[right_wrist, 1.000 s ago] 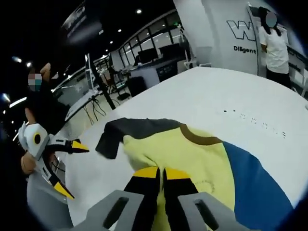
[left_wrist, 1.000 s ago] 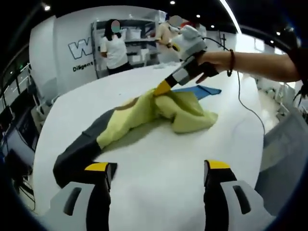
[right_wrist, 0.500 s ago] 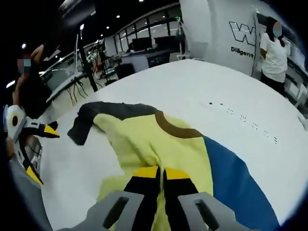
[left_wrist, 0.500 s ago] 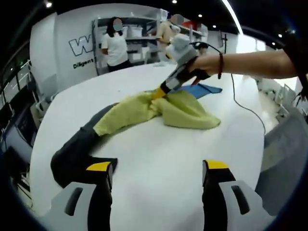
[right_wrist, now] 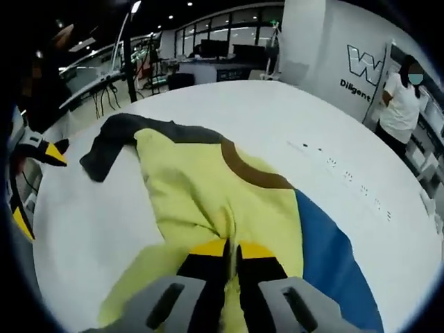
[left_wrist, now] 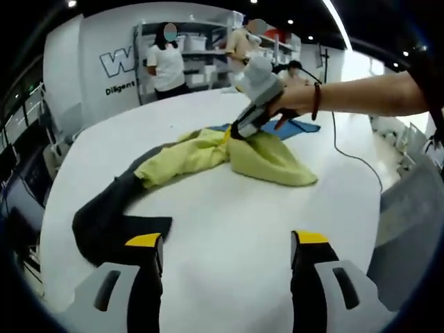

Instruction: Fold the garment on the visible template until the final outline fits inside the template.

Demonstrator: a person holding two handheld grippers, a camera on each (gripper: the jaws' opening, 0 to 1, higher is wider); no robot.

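Note:
A yellow-green garment (left_wrist: 263,156) with a dark grey sleeve (left_wrist: 104,218) lies bunched on the white table (left_wrist: 229,208). Its far end rests on a flat blue sheet (left_wrist: 300,128). In the left gripper view, my left gripper (left_wrist: 227,240) stands open over bare table, just right of the grey sleeve's end. My right gripper (left_wrist: 236,130), held by a hand, is shut on the yellow fabric near the garment's middle. In the right gripper view, my right gripper (right_wrist: 232,248) pinches the yellow cloth (right_wrist: 201,187), with a brown collar band (right_wrist: 250,170) ahead and the blue sheet (right_wrist: 333,263) to the right.
A black cable (left_wrist: 347,149) trails across the table behind the right hand. Small dotted marks (right_wrist: 347,177) run along the table. People (left_wrist: 166,66) stand at shelves beyond the far edge. My left gripper (right_wrist: 35,184) shows at the table's left rim, beside desks (right_wrist: 208,69).
The right gripper has kept its hold on the yellow fabric and pulled it back and left, stretching the garment out. The grey sleeve now lies flatter. The left gripper stays open.

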